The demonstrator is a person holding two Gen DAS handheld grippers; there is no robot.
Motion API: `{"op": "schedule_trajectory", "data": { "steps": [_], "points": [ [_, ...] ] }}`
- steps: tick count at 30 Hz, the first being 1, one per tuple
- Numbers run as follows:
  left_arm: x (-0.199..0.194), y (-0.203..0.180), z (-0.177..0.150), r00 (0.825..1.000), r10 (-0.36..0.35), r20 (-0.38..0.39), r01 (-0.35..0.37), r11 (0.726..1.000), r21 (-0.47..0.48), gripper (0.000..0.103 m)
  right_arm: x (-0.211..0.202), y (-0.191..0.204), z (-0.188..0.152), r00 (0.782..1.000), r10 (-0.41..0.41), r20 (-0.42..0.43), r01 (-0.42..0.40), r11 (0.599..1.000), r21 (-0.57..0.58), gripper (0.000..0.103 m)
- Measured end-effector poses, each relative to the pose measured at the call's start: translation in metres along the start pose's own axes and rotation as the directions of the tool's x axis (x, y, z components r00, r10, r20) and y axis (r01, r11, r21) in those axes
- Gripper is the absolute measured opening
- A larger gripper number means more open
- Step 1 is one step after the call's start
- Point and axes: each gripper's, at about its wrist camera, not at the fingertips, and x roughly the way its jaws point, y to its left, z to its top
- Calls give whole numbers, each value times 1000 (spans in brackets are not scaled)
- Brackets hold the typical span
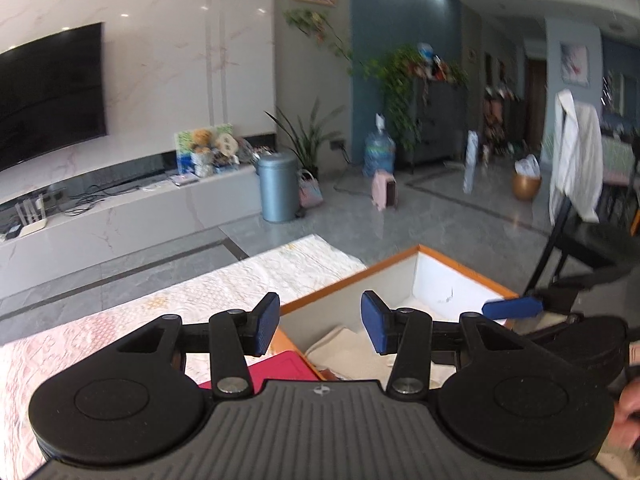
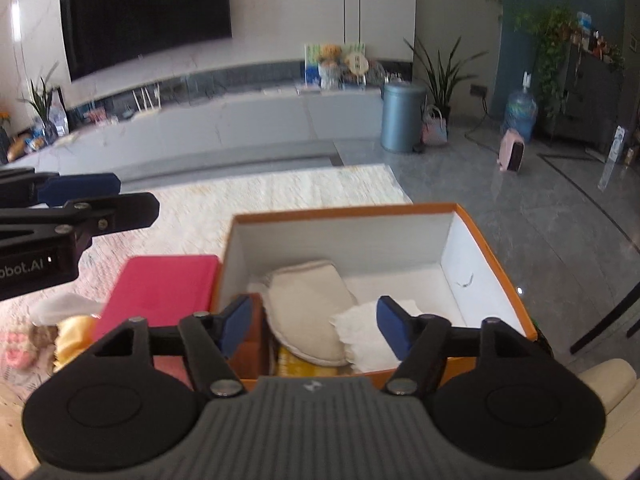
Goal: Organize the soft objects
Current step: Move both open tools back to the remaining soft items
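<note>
Where the left gripper (image 2: 80, 194) enters the right wrist view, white lettering on its black body reads "obot.AI", cut off at the frame edge; its jaws stand apart with nothing between them; to its right a pink case (image 2: 160, 288) lies on the quilted cloth (image 2: 280, 188), touching the orange-rimmed box (image 2: 492, 248); inside the box a beige pad (image 2: 308, 312) and a white cloth (image 2: 360, 340) lie below the right gripper (image 2: 316, 324), whose jaws are spread and empty.
</note>
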Motion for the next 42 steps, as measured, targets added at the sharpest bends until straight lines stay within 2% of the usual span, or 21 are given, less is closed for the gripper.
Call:
{"op": "schedule_trajectory", "data": {
  "steps": [4, 9, 11, 15, 18, 22, 25, 28, 30, 31, 34, 36, 42],
  "points": [
    [-27, 8, -17, 998, 54, 38, -52, 998, -46, 54, -12, 26, -15, 998, 37, 51, -39, 999, 36, 70],
    [-47, 28, -48, 988, 156, 9, -154, 982, -114, 53, -12, 72, -46, 993, 100, 59, -101, 995, 7, 70],
    [-55, 40, -59, 981, 193, -24, -194, 968, -156, 48, -10, 89, -56, 991, 129, 46, -129, 992, -1, 70],
    [-69, 68, -82, 966, 239, -102, -257, 931, -258, 48, -6, 117, -72, 986, 160, 35, -159, 987, -24, 70],
    [-80, 90, -100, 963, 218, -156, -259, 906, -334, 48, -1, 133, -82, 982, 189, 27, -187, 981, -43, 75],
    [-96, 109, -124, 934, 290, -208, -346, 880, -325, 42, 8, 159, -91, 979, 203, -15, -204, 973, -105, 75],
    [-105, 121, -142, 922, 312, -231, -376, 865, -332, 35, 15, 175, -94, 974, 223, -41, -227, 965, -133, 75],
    [-108, 135, -154, 919, 303, -253, -380, 852, -360, 25, 21, 190, -96, 967, 243, -74, -252, 956, -152, 74],
    [-111, 141, -159, 926, 282, -250, -363, 846, -391, 20, 26, 199, -98, 966, 244, -86, -256, 950, -177, 72],
    [-114, 144, -164, 930, 271, -247, -353, 845, -403, 15, 28, 203, -98, 965, 245, -91, -258, 947, -190, 68],
    [-110, 149, -170, 940, 234, -249, -322, 850, -417, 10, 35, 211, -99, 964, 242, -107, -261, 940, -219, 64],
    [-106, 151, -170, 942, 221, -254, -312, 855, -413, 10, 42, 216, -98, 960, 250, -124, -273, 934, -231, 60],
    [-93, 161, -163, 943, 199, -268, -295, 874, -387, 12, 61, 228, -83, 963, 240, -120, -266, 919, -291, 61]
  ]
}}
